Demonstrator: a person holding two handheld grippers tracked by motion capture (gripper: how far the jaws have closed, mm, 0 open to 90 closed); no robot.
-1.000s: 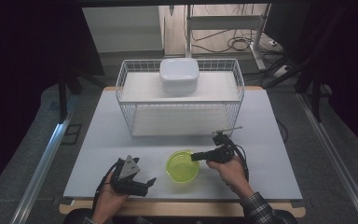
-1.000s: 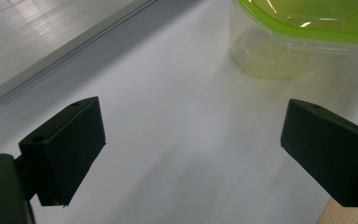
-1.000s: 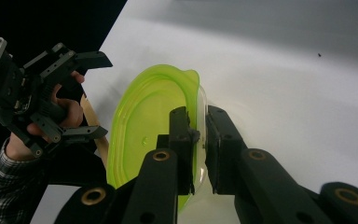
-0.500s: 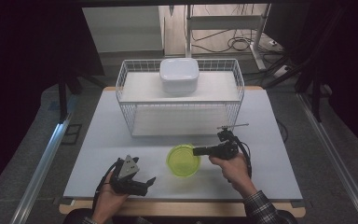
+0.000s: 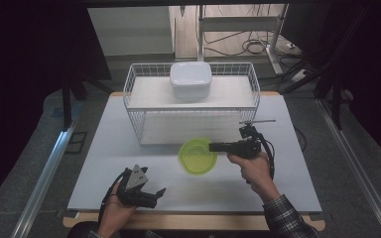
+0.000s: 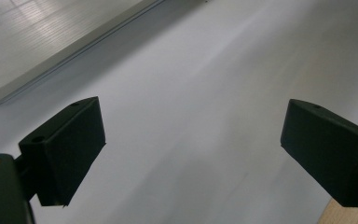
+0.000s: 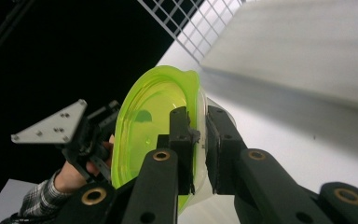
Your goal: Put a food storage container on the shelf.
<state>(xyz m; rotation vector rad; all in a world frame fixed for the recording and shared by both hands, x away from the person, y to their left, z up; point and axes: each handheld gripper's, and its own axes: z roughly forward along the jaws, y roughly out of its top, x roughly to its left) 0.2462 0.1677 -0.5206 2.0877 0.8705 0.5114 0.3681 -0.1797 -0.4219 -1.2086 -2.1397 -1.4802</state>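
White table (image 5: 104, 148), wooden edge along near side. Wire basket (image 5: 139, 124) stands on it toward 12 o'clock, white liner inside. White lidded container (image 5: 190, 79) sits on basket's top shelf, near middle. Left hand (image 5: 114, 210) rests at table's near edge, around 7 o'clock. Grey floor around table.

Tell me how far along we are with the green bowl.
Done: the right gripper has shut on the rim of the green bowl, one jaw inside, one outside. In hand: the bowl hangs above the table, just in front of the wire rack. Left: setting it down, probably on the rack beside the white container. The left gripper sits open near the table's front edge.
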